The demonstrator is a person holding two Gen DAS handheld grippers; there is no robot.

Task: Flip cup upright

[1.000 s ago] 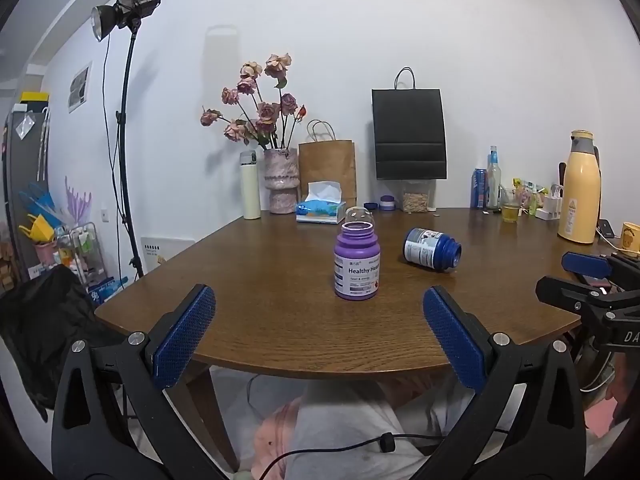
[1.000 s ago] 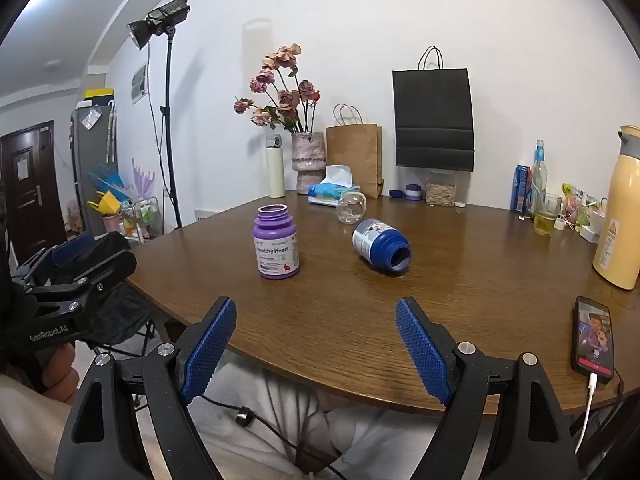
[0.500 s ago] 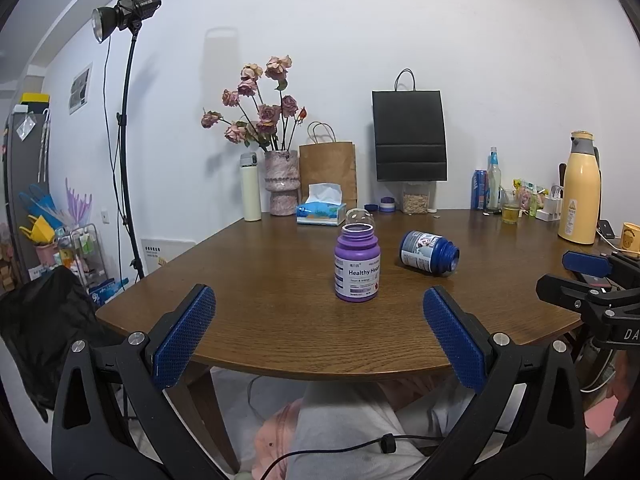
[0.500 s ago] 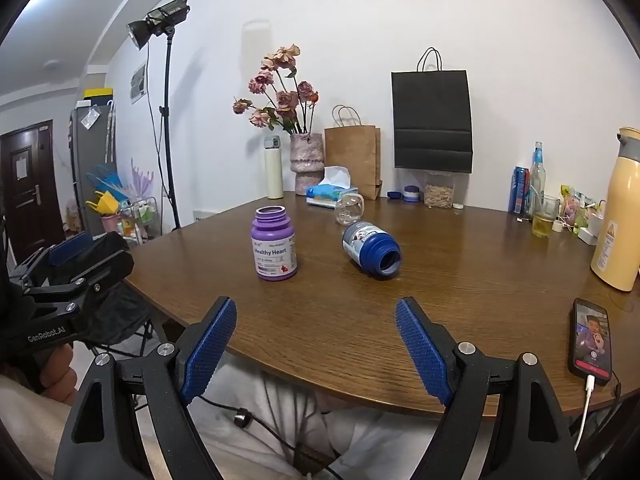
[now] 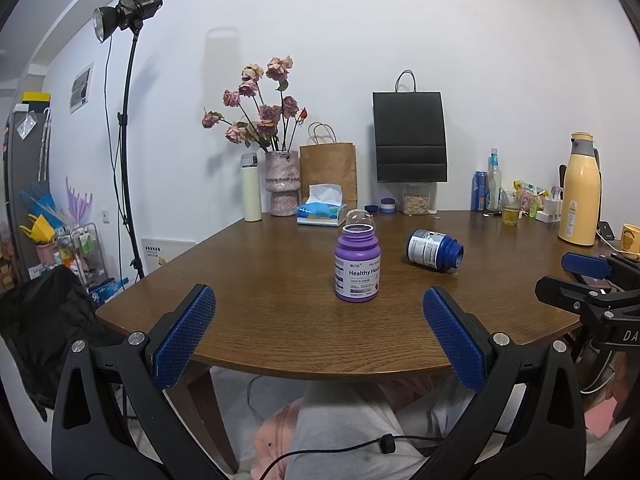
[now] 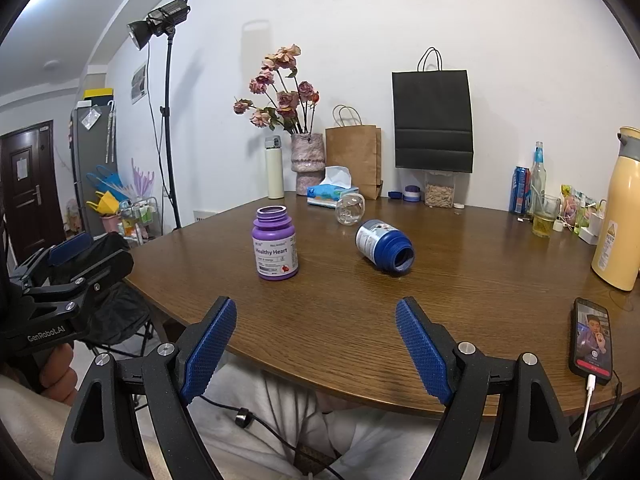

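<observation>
A clear glass cup lies on its side on the brown table, behind the bottles. In the left wrist view the cup is partly hidden behind the upright purple bottle. A blue bottle lies on its side, mouth toward me; it also shows in the left wrist view. My left gripper is open and empty at the table's near edge. My right gripper is open and empty at the near edge, short of the blue bottle.
A phone on a cable lies at the right near edge. A yellow thermos, drinks glass, cans, tissue box, vase and paper bags line the back. A light stand stands left.
Both views have shifted slightly; the right gripper has edged forward and to the right. Nothing on the table has moved, and both grippers stay open.
</observation>
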